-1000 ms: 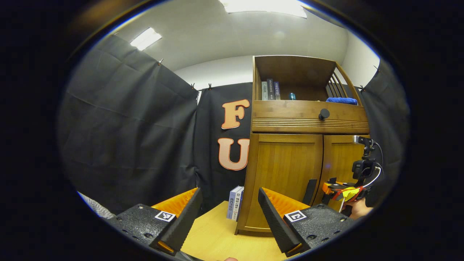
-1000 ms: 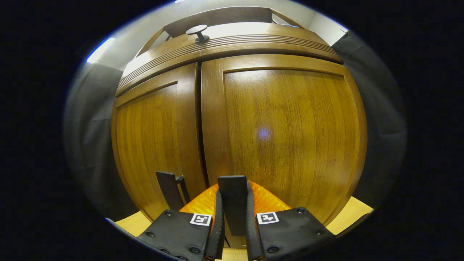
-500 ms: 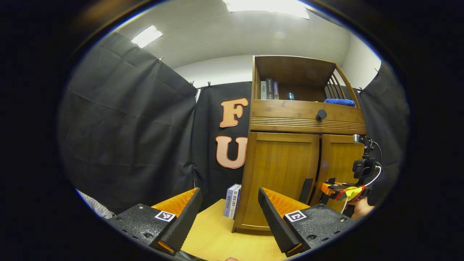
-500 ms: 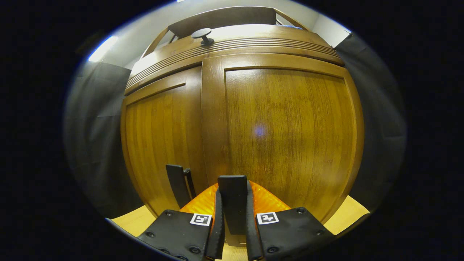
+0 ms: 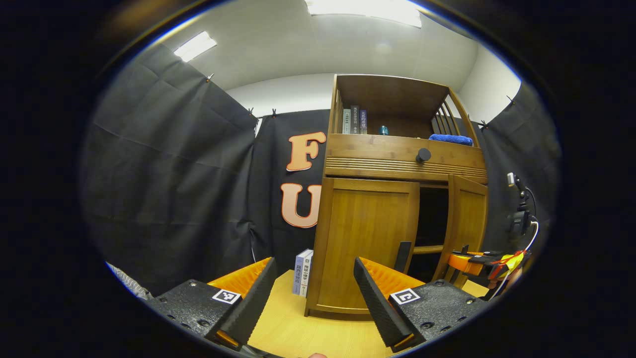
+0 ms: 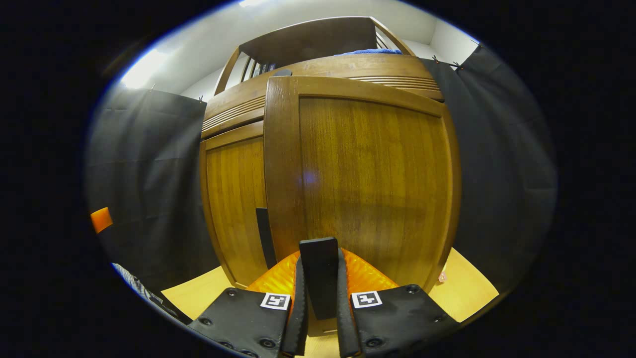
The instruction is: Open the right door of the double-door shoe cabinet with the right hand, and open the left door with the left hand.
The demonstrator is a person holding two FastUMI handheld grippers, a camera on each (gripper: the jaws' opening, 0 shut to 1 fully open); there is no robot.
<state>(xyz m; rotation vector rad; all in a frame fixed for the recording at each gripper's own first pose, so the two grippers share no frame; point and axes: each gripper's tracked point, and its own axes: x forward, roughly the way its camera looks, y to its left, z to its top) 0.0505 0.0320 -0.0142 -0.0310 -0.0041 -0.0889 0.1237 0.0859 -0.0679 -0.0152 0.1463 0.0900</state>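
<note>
Change: your right door [image 6: 367,179] has swung outward since a second ago, baring a dark gap beside the left door [image 5: 365,243].
Right gripper [image 6: 320,298]: you have its fingers clamped on the right door's handle [image 6: 320,276].
Left gripper [image 5: 313,298]: you hold it wide apart, gripping nothing, short of the cabinet [image 5: 397,149].
Left door: shut, its handle [image 5: 402,256] untouched.
Cabinet: stands on the table [image 5: 308,333], near its far edge; books [image 5: 302,272] lean just beside its left side.
</note>
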